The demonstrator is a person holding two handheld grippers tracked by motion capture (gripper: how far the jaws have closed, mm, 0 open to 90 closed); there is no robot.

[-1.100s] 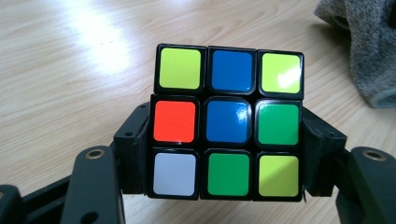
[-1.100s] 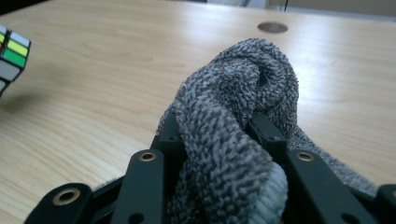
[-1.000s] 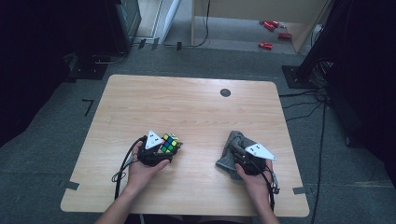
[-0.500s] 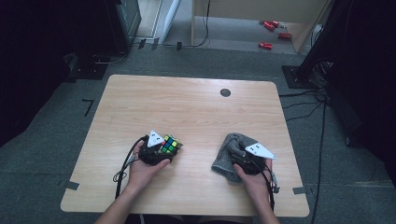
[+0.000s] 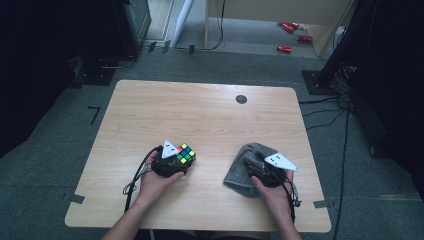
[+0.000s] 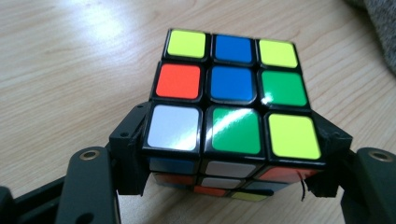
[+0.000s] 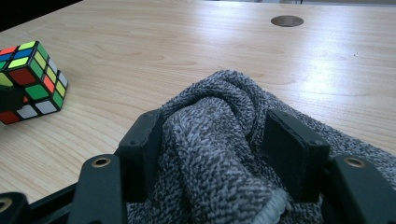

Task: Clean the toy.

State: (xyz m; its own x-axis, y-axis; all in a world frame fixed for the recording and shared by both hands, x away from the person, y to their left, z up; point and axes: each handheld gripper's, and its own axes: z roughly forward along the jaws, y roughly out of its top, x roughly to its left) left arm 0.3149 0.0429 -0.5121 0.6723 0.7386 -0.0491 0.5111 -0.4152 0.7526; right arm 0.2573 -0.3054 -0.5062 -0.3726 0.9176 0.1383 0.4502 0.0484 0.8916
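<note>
A scrambled puzzle cube (image 6: 231, 112) with coloured stickers sits between the jaws of my left gripper (image 6: 229, 163), which is shut on its lower near edge. From above, the cube (image 5: 185, 153) is at the table's front left, just ahead of the left gripper (image 5: 172, 162). A grey knitted cloth (image 7: 219, 154) is bunched between the jaws of my right gripper (image 7: 219, 158), which is shut on a fold of it. From above, the cloth (image 5: 242, 167) lies front right, under and left of the right gripper (image 5: 262, 167). The cube (image 7: 30, 79) also shows far left in the right gripper view.
The wooden table (image 5: 200, 115) has a round dark cable hole (image 5: 241, 99) near its far edge. Cables trail from both grippers over the front edge. Dark equipment and red items lie on the floor beyond the table.
The right gripper has drawn back slightly toward the front edge, pulling the cloth with it. The left gripper and cube have barely moved.
</note>
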